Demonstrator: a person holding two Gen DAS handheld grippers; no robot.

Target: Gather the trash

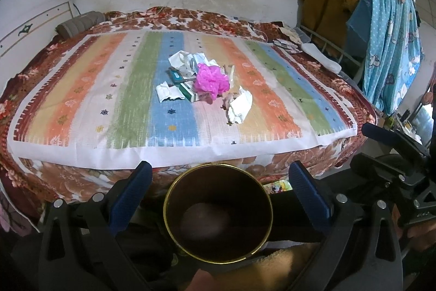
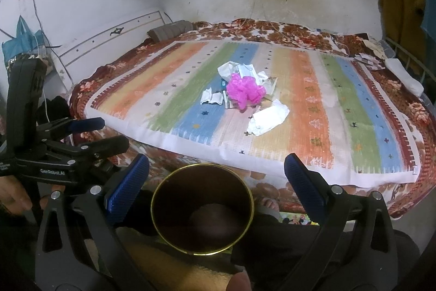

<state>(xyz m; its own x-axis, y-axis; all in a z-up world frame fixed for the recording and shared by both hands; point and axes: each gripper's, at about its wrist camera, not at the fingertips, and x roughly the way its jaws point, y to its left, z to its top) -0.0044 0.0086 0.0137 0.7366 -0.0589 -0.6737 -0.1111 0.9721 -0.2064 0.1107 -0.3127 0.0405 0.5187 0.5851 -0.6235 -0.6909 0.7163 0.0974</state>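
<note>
Both sets of fingers, left gripper (image 1: 219,182) and right gripper (image 2: 216,176), are held wide apart, empty, above a bucket (image 1: 218,214); trash (image 1: 203,82) is seen mid-frame on the bed (image 1: 81,100).

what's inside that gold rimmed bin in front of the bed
The bin looks empty: only its dark walls and bare bottom show. All the trash, such as the pink bag, lies on the bed.

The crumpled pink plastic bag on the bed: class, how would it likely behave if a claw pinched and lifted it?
The pink plastic bag looks thin and crinkled, so probably floppy and very light. Its puffed folds would likely collapse when pinched. Being glossy film, it may slip unless gripped firmly.
</note>
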